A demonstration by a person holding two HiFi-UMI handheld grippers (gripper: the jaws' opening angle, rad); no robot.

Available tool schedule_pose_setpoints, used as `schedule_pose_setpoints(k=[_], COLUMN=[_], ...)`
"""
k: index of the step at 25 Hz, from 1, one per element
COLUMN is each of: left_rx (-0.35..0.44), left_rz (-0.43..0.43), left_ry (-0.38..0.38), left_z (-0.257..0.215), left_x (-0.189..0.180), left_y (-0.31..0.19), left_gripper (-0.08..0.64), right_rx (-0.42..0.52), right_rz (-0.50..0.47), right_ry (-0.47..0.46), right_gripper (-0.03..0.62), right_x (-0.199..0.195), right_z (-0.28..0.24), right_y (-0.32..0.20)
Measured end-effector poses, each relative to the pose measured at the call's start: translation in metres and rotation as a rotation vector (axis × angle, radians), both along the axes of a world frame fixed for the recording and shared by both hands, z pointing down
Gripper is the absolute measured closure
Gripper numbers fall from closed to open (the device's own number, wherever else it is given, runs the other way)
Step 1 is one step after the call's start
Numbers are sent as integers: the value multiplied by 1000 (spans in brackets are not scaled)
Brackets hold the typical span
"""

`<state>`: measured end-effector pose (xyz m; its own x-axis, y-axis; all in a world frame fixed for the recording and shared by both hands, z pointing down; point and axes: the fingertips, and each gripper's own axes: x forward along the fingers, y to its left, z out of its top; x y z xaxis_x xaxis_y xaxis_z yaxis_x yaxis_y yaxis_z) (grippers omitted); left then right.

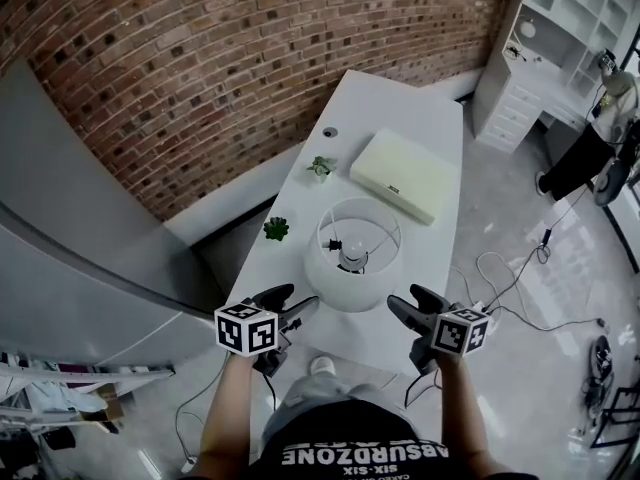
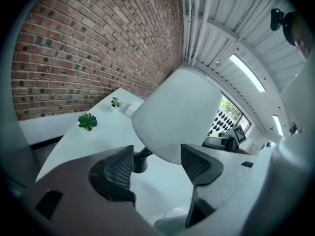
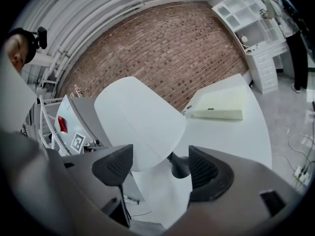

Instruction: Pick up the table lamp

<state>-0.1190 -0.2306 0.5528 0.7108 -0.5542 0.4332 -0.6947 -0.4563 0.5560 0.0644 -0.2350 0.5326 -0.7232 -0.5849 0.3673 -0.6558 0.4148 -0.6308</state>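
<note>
Both spread and empty, left gripper [image 1: 292, 304] and right gripper [image 1: 410, 306] flank the table lamp [image 1: 352, 258]; an uneven squeeze could dent its shade [image 2: 177, 117] or tip it over.

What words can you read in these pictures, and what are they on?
"ABSURDZONE": on the person's black shirt.
"SIX·SIX": same shirt, just below; the smaller line under it is unreadable.
The dark label on the cream box: too small to read.
</note>
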Motion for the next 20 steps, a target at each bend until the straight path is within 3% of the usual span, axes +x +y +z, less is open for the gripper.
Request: schedule_pose_setpoints(k=[8, 14, 20], left_rx=[-52, -46, -72], left_rz=[109, 204, 263], left_ry=[86, 151, 296], left_z=[15, 14, 14], left_x=[5, 15, 21], left_y=[-11, -12, -12], left_gripper=[278, 278, 278], right_rx=[-24, -50, -71], right_rz=[-42, -70, -113], right_ry=[-53, -163, -273], right_gripper=[268, 270, 270], right_x=[-2, -3, -9], right_z=[21, 25, 26], right_y=[-7, -8, -8])
